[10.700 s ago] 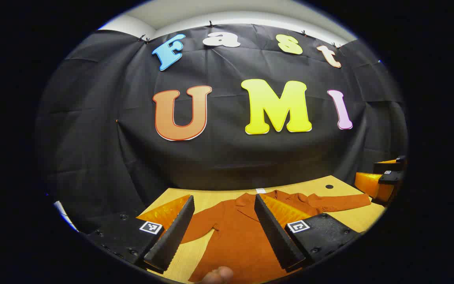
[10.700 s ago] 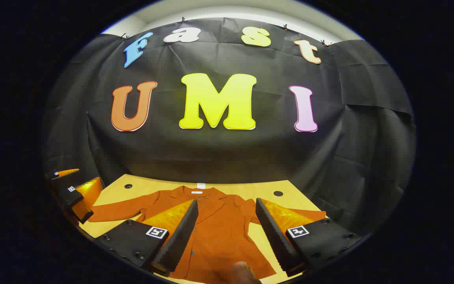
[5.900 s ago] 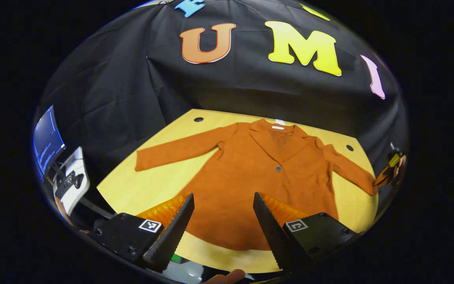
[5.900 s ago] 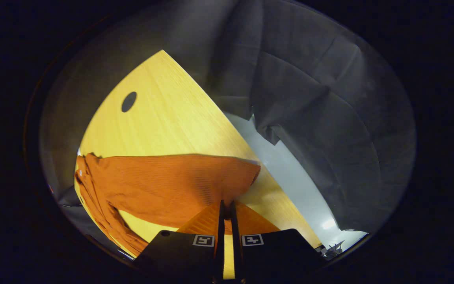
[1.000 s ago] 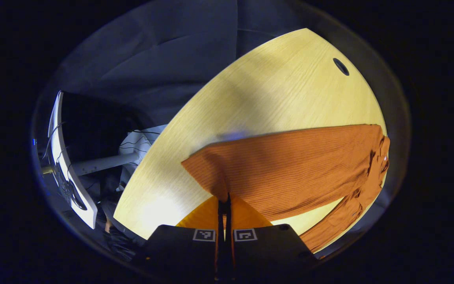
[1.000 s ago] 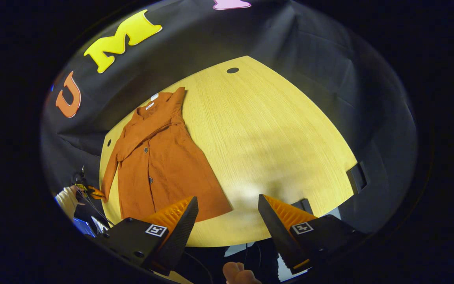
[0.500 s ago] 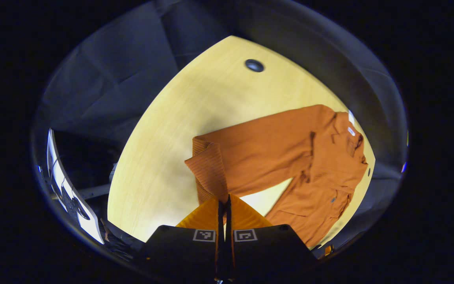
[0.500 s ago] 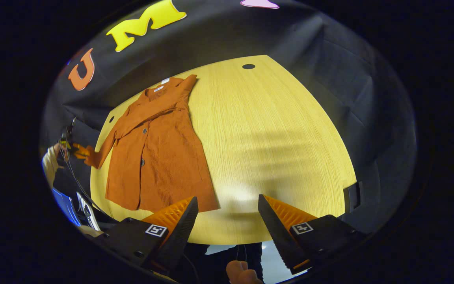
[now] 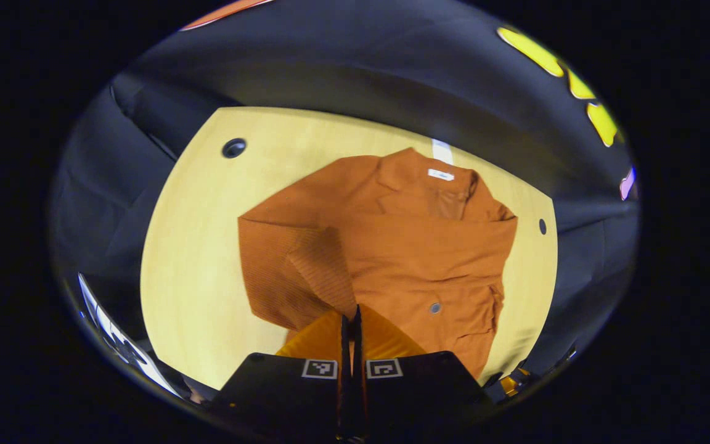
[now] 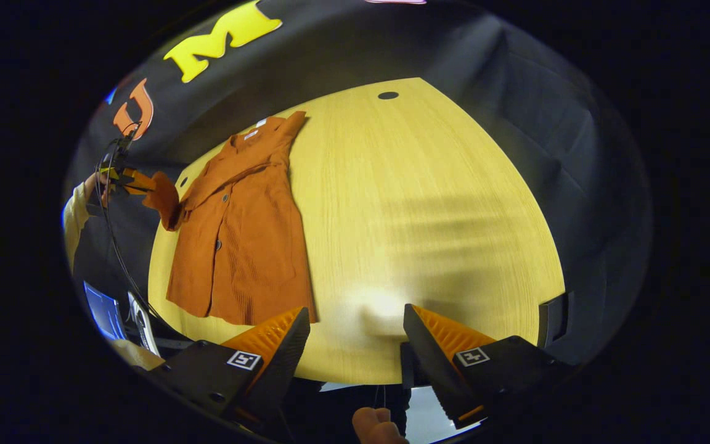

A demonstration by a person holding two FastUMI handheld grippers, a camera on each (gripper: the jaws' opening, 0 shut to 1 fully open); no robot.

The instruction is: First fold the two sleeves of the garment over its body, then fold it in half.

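In the left gripper view the left gripper (image 9: 349, 320) has its jaws pressed together on the cuff end of the sleeve (image 9: 306, 271), which rises from the garment (image 9: 416, 246) up into the jaws — the cloth is pinched right at the tips. The sleeve bends over itself, its cuff part held above the left edge of the garment's body. Beyond the jaws the garment, an orange-brown coat, lies flat on the bench (image 9: 195, 246), collar away from the camera. The other sleeve (image 9: 429, 237) lies folded across the chest as a broad band. One button (image 9: 434, 308) shows on the front just past the jaws. A small white label (image 9: 440, 175) sits inside the collar; its writing is too small to read. Two dark round holes in the bench top show, one (image 9: 233, 147) far left of the collar and one (image 9: 542, 226) to the right of the garment.

In the right gripper view the right gripper (image 10: 355, 345) hangs above the near edge of the bench with its jaws spread wide and nothing between them — the garment's hem lies just beyond the left finger. Farther off, a person's hand (image 10: 97, 185) holds the left gripper, raised off the bench at the garment's left side with the sleeve end in it.
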